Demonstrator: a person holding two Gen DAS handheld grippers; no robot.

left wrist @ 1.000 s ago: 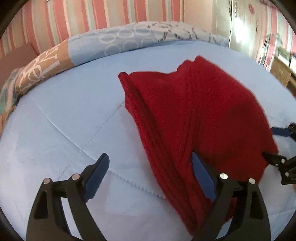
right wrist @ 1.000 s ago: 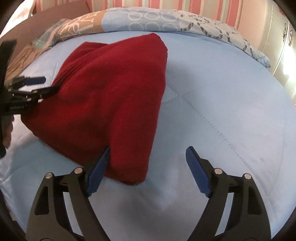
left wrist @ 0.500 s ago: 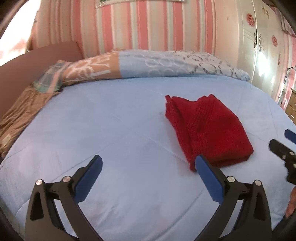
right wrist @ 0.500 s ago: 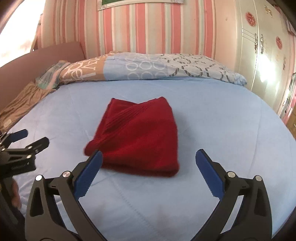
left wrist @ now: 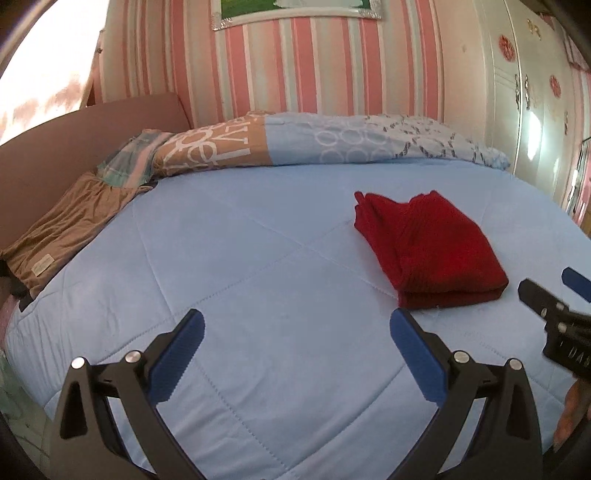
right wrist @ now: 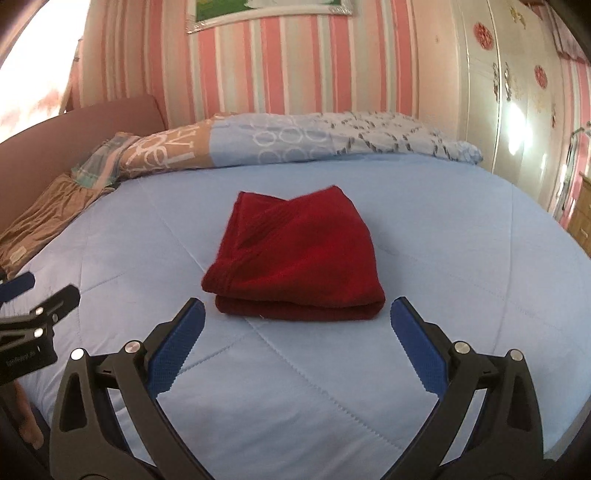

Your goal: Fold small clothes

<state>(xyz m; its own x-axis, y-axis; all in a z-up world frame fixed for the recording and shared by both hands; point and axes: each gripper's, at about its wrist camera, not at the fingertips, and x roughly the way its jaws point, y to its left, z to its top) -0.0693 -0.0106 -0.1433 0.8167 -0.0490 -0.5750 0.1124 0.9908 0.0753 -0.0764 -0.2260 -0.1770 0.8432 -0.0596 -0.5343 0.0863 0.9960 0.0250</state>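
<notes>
A light blue quilted bed fills both views, its stitched seams running under and ahead of both pairs of jaws. Behind it rises a pink-and-white striped wall bearing a framed picture cut off by the top edge, with a pale wardrobe far off to the right. A long patterned pillow in tan, blue and grey lies across the far end of the bed, well beyond the jaws. Far left of the jaws, a brown cloth lies beside the brown headboard; a checked fabric next to it is too bunched to identify.

The red garment lies folded in a compact, thick rectangle on the bed, just ahead of the right gripper and centred between its spread jaws, touching neither. Ribbed knit lines show on its top layer, and the stacked fold edge faces the right wrist camera. From the left gripper, whose jaws are also spread wide and hold nothing, the garment sits ahead and to the right, apart from the right fingertip.

Each gripper shows only partly at the edge of the other's view, with a sliver of the person's hand, too cropped to make out.
</notes>
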